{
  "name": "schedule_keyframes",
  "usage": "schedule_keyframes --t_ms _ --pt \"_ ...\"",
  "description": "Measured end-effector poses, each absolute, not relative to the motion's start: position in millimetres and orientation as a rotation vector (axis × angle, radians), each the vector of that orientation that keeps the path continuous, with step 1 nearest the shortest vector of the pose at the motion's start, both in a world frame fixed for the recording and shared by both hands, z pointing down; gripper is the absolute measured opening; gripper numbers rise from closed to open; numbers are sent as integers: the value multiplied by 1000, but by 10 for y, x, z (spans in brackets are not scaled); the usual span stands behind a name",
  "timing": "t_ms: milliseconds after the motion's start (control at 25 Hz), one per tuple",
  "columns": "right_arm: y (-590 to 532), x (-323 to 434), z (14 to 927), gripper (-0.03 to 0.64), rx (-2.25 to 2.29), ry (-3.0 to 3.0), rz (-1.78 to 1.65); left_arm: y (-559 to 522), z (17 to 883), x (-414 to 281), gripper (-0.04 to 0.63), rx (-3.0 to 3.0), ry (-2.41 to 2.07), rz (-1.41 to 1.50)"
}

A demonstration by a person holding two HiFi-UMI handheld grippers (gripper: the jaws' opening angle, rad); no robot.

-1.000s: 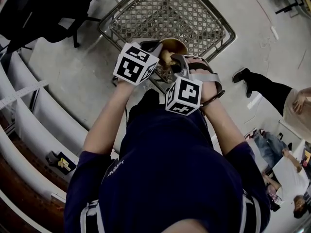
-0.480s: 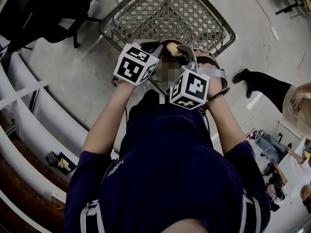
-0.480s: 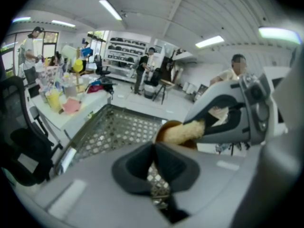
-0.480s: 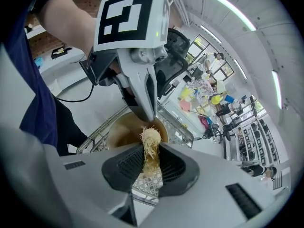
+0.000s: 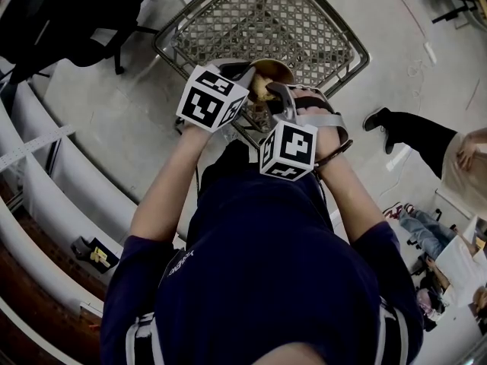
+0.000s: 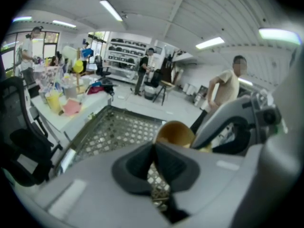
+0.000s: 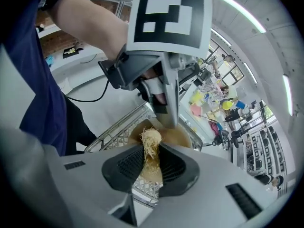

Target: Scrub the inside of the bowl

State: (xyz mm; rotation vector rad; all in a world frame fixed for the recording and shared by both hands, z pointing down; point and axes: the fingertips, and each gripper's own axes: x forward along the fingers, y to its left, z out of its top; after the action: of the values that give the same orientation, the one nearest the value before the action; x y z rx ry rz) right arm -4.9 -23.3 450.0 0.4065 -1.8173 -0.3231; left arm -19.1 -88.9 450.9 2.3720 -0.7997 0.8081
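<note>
A tan bowl (image 5: 272,70) is held in the air over a wire basket. My left gripper (image 5: 242,73) is shut on the bowl's rim, and in the right gripper view one of its grey fingers (image 7: 172,103) reaches down onto the bowl (image 7: 178,136). In the left gripper view the bowl (image 6: 175,133) shows just past my left gripper (image 6: 153,150). My right gripper (image 7: 151,152) is shut on a pale straw-like scrubber (image 7: 151,140), whose tuft sits against the bowl's inside. In the head view the scrubber (image 5: 262,90) sits at the bowl's near side, by my right gripper (image 5: 272,96).
The wire mesh basket (image 5: 259,21) lies under the bowl. A black chair (image 5: 68,14) is at the upper left and white curved shelving (image 5: 46,204) at the left. A person's leg (image 5: 415,135) is at the right. A cluttered table (image 6: 66,103) and other people stand further off.
Half a second ago my right gripper had pushed forward over the bowl with the scrubber; it has now drawn back toward the body. The left gripper and bowl have barely moved.
</note>
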Motion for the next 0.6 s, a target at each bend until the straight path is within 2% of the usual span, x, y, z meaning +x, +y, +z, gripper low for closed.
schedule_keyframes --t_ms 280,600 --pt "-153 -54 4567 72 334 -1828 -311 -905 4521 -215 13 2363 -794 802" --pt "-542 138 4340 71 466 -1799 -366 -837 4542 -146 12 2365 -751 803"
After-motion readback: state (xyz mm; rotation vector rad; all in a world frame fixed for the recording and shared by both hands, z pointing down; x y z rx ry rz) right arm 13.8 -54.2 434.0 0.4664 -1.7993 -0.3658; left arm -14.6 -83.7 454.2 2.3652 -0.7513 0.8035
